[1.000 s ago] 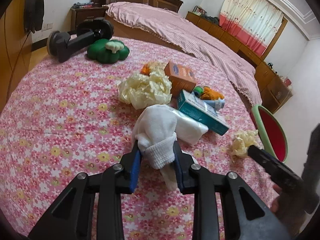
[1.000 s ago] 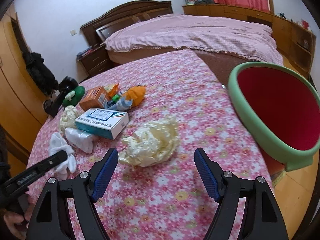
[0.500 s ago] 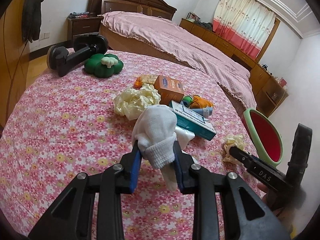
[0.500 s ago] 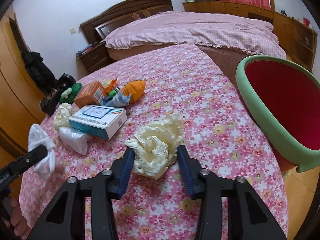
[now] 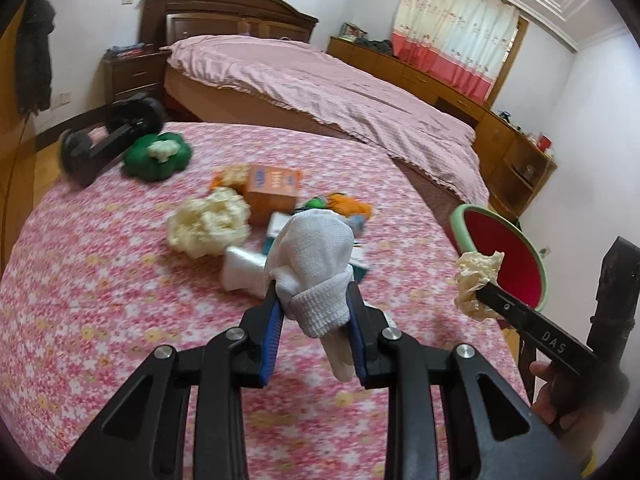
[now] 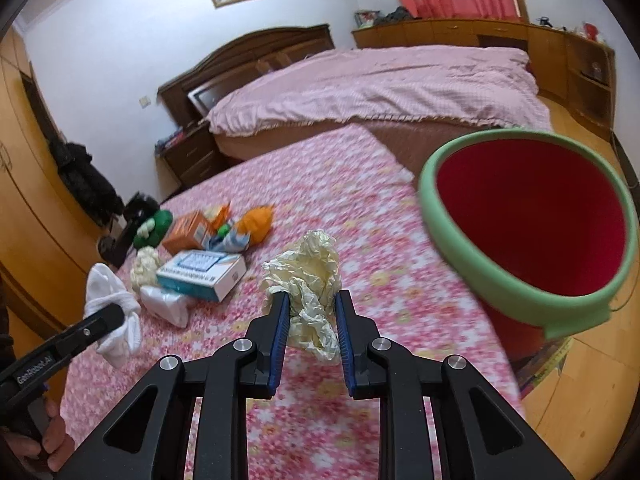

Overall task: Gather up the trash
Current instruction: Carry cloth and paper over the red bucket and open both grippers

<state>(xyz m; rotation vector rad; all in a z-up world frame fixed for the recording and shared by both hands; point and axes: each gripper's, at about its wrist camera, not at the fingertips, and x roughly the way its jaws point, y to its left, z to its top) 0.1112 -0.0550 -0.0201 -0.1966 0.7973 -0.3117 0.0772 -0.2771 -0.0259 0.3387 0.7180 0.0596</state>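
A crumpled cream plastic wad (image 6: 310,276) is clamped between the blue pads of the right claw (image 6: 310,320), whose jaws have just been closing on it, and is lifted clear of the pink floral surface (image 6: 360,240). Just to its right stands a red bin with a green rim (image 6: 472,268), beside the surface's edge. The left claw (image 5: 316,316) is clenched on a white knitted cloth (image 5: 316,256), also held above the surface. Behind it lie a second cream wad (image 5: 208,222), a white plastic bag (image 5: 242,270), a teal and white box (image 6: 202,274), an orange box (image 5: 274,188) and a green flower-shaped cushion (image 5: 156,156). A bed with a pink cover (image 5: 320,88) stands beyond.
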